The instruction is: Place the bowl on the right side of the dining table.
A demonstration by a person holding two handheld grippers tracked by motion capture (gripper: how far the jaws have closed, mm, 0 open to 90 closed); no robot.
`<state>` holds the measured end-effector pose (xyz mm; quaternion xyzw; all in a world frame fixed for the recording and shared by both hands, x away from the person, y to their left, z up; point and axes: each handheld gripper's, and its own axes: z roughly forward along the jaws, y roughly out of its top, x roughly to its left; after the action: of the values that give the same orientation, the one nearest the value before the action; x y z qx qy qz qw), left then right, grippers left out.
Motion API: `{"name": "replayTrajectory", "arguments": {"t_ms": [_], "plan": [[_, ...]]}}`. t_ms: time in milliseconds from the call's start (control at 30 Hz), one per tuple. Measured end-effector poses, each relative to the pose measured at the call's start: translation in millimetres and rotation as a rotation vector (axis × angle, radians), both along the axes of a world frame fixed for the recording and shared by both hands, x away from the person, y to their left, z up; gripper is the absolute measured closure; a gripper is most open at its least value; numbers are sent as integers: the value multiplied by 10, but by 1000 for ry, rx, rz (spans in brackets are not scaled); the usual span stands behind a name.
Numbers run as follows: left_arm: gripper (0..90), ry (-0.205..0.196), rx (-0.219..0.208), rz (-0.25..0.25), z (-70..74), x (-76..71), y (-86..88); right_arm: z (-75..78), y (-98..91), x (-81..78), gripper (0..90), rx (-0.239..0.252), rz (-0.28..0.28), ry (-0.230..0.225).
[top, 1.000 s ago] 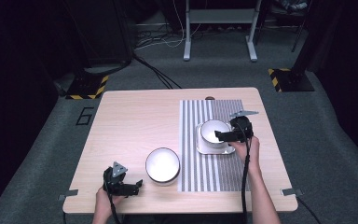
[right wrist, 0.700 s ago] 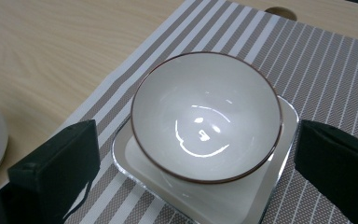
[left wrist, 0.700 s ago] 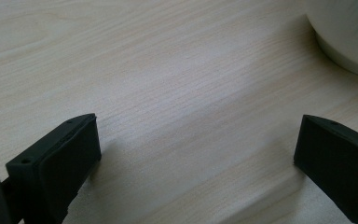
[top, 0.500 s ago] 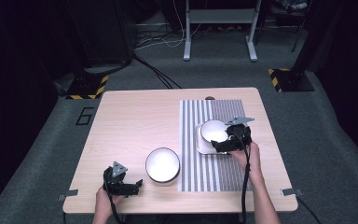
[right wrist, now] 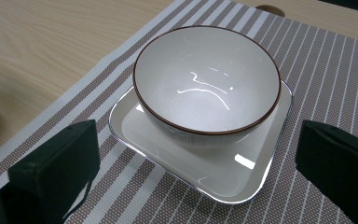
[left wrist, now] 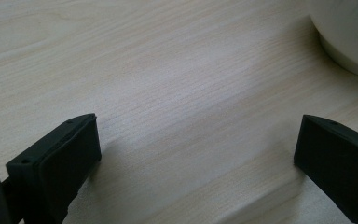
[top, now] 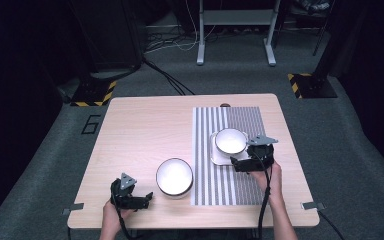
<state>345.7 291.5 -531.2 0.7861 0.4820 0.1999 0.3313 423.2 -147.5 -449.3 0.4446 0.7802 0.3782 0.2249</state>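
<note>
Right claw (top: 243, 164) spread wide, empty, just off the near-right corner of the square plate (right wrist: 242, 184); brown-rimmed bowl (top: 230, 141) sits on that plate on the striped mat (top: 220, 185), dead ahead; left claw (top: 141, 200) spread too, parked beside the other bowl (top: 174, 176).

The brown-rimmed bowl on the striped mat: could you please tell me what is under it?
The bowl sits on a square white plate, which lies on the striped placemat. The plate's middle is covered by the bowl.

probably "6", on the floor (top: 91, 124)
</note>
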Motion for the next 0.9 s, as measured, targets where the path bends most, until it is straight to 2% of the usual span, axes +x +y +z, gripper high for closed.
{"name": "replayTrajectory", "arguments": {"t_ms": [233, 900], "plan": [[2, 0, 1, -1, 1, 2, 2, -111, -35, -152, 0, 1, -12, -18], [3, 3, 5, -1, 3, 0, 0, -350, -59, -417, 0, -1, -17, 19]]}}
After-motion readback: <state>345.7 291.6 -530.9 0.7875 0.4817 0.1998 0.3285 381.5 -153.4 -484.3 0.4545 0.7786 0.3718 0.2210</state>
